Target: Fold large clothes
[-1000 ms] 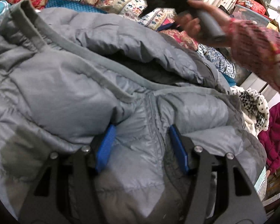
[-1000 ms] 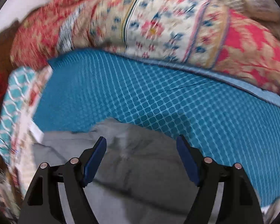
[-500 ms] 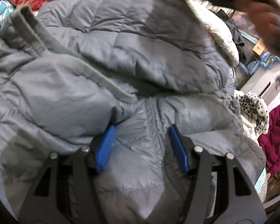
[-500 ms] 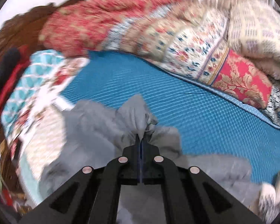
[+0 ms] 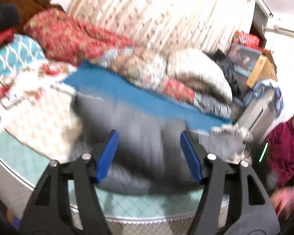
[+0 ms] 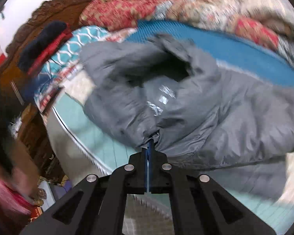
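A grey puffer jacket lies on the bed, partly over a blue mat. My right gripper is shut on an edge of the jacket and holds it pulled toward the bed's near side. In the left wrist view the jacket is blurred and lies in front of my left gripper, which is open with its blue pads apart and nothing between them.
Folded quilts and blankets are piled along the back of the bed. The mattress edge is near me. A person in a maroon coat stands at the right. A carved wooden headboard is at the left.
My right gripper pulled the jacket edge back across the bed. My left gripper has drawn back off the jacket and stays open. Both views are blurred by motion.
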Available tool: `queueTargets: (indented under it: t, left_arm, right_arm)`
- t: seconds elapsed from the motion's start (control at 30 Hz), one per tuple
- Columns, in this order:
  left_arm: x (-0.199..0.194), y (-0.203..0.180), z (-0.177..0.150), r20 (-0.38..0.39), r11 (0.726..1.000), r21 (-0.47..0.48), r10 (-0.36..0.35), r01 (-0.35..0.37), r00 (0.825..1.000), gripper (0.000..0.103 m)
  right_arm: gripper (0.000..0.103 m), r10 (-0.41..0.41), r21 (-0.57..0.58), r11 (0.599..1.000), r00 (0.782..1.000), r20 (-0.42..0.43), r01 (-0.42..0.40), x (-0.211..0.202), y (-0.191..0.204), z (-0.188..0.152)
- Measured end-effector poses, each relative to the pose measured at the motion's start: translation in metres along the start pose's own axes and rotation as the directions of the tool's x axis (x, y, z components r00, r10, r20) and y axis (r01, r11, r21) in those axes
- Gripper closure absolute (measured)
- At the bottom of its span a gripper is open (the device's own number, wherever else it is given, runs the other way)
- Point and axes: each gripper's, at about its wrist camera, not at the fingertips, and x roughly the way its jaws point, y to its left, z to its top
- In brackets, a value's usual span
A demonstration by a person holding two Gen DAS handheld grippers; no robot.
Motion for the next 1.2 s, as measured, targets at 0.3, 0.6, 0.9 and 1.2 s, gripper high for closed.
queueTargets:
  t: [0.3, 0.6, 0.9, 1.2]
  left_arm:
    - [0.151, -0.011, -0.026, -0.292, 0.979, 0.191, 0.131, -0.076, 0.948, 0.034]
    - [0.144, 0.006, -0.038, -0.307, 0.992, 0.094, 0.107, -0.082, 0.946, 0.034]
    - [0.161, -0.01, -0.081, -0.358, 0.978, 0.187, 0.153, -0.09, 0.921, 0.032]
    - [0.097, -0.007, -0.029, -0.28, 0.988, 0.122, 0.123, -0.092, 0.952, 0.034]
  right_arm:
    - [0.08, -0.021, -0.054, 0.998, 1.0, -0.012, 0.021, 0.0, 0.014, -0.037]
    - [0.024, -0.285, 0.066, 0.958, 0.894, 0.346, 0.28, -0.114, -0.041, -0.007]
    - [0.023, -0.126, 0.39, 0.916, 0.99, 0.06, 0.093, 0.016, -0.144, -0.041]
    - [0.022, -0.122, 0.401, 0.916, 0.971, 0.207, 0.03, -0.073, -0.151, -0.051]
